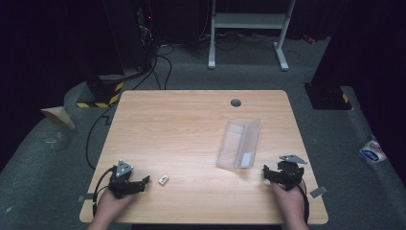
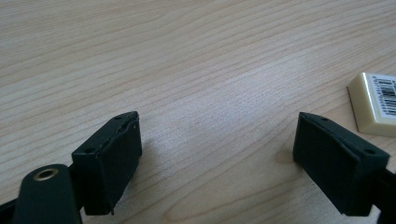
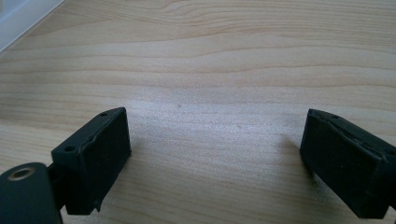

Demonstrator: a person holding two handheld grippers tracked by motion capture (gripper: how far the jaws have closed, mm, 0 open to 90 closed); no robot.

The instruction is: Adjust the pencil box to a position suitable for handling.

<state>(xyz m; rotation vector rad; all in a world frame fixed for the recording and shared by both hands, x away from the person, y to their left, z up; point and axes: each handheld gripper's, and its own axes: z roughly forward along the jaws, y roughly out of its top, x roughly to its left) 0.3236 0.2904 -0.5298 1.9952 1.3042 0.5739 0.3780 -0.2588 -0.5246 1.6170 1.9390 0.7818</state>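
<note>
High view: left gripper [image 1: 143, 182] and right gripper [image 1: 268, 173] rest near the wooden table's [image 1: 191, 124] front edge, jaws wide, nothing held. Eraser [image 1: 163, 179] just beside left gripper; clear plastic case [image 1: 239, 143] near right gripper.

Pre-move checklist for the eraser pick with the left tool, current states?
1. Left tool open: ok, jaws wide apart in the left gripper view.
2. Left tool empty: ok, bare wood between the jaws.
3. Eraser free: ok, flat on the table, nothing touching it.
4. Eraser between the jaws: not ok, it lies off to the side, beyond one jaw.
5. Right tool clear: ok, open and empty near the clear plastic case.
6. Eraser firmness: cannot tell.
</note>
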